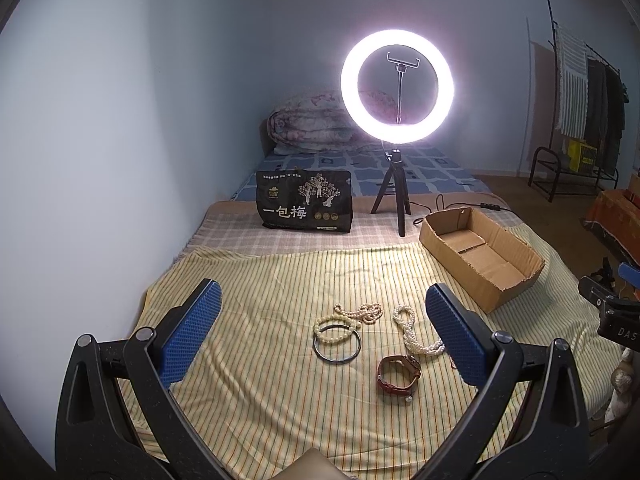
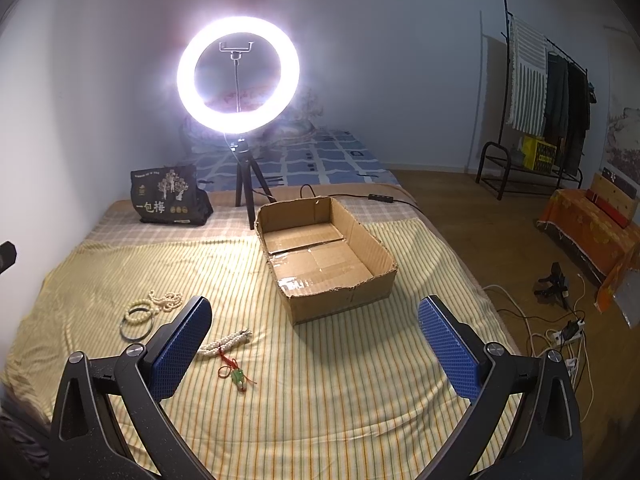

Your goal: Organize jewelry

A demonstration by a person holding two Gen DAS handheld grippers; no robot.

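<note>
Jewelry lies on the yellow striped cloth [image 1: 280, 280]. In the left wrist view I see a cream bead bracelet [image 1: 335, 326] over a dark metal bangle [image 1: 337, 354], a small pearl strand [image 1: 362, 311], a long pearl necklace [image 1: 412, 332] and a brown leather watch [image 1: 398, 374]. My left gripper [image 1: 322, 320] is open and empty above them. In the right wrist view a red-corded green pendant [image 2: 236, 376] lies beside the pearl necklace [image 2: 226, 342]. My right gripper [image 2: 314, 330] is open and empty in front of the empty cardboard box [image 2: 324, 256].
A lit ring light on a tripod [image 1: 397, 84] and a black snack bag [image 1: 305, 200] stand behind the cloth. A folded quilt [image 1: 304, 124] lies at the bed's far end. Cables and a power strip [image 2: 560, 336] lie on the floor at right, near a clothes rack [image 2: 548, 92].
</note>
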